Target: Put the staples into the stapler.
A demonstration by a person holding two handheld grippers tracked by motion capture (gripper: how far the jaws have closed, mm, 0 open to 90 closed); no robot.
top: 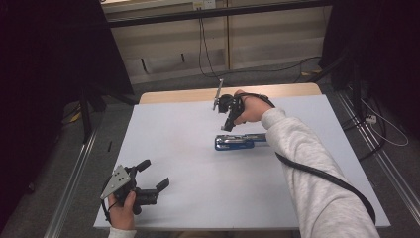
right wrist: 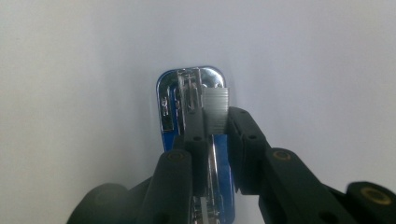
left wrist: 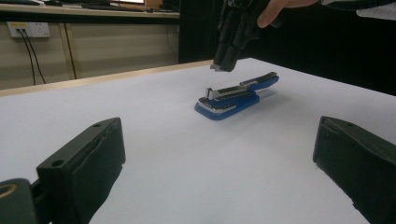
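Right gripper [right wrist: 215, 135] pinching staple strip [right wrist: 216, 106], poised just above opened blue stapler [right wrist: 191, 93] mid-table; loading step, next lowering strip into stapler's channel; left gripper [top: 152, 174] open, idle, well apart from stapler.

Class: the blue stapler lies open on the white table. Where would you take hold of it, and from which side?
Grip the blue stapler across its narrow width, on the long blue base sides, coming from above. It lies flat and long, with its magazine open upward; avoid that channel, where the right tool holds a staple strip.
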